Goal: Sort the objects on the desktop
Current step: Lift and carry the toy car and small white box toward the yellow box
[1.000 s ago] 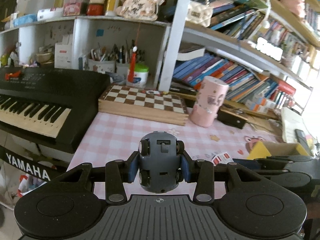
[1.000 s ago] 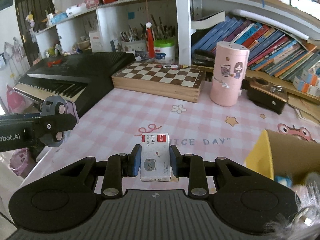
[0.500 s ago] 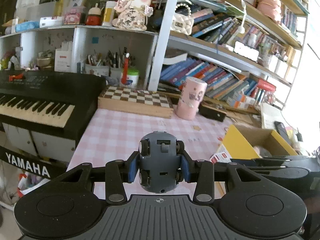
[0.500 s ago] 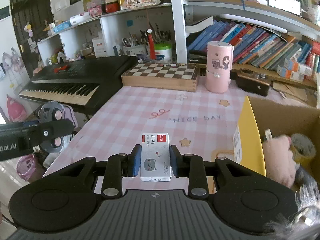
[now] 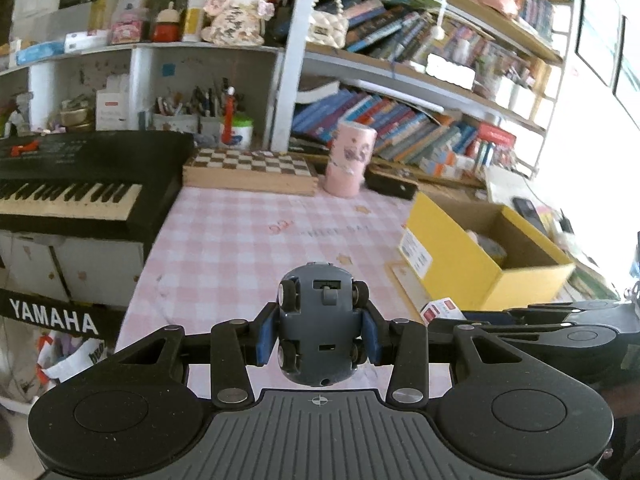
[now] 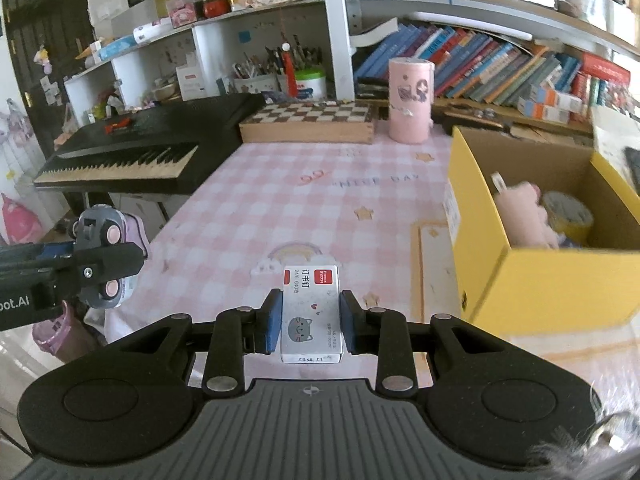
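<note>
My left gripper [image 5: 318, 334] is shut on a small grey toy car [image 5: 318, 320], held belly up above the near edge of the pink checked table [image 5: 248, 248]. The car also shows in the right wrist view [image 6: 100, 256], at the left. My right gripper [image 6: 310, 320] is shut on a white staple box [image 6: 312, 316] with a cat drawing, above the table's near edge. The staple box shows in the left wrist view [image 5: 440, 309], at the right. An open yellow cardboard box [image 6: 532, 276] stands to the right, with a pink plush toy [image 6: 524, 216] and a tape roll [image 6: 568, 216] inside.
A black Yamaha keyboard [image 5: 72, 188] lies on the left. A wooden chessboard box [image 6: 308, 122] and a pink cylinder [image 6: 410, 100] stand at the back of the table. Shelves of books [image 6: 500, 68] and pen holders [image 5: 196, 120] rise behind.
Both grippers have pulled back and up from the table with their objects still held. The yellow box has come fully into view on the right.
</note>
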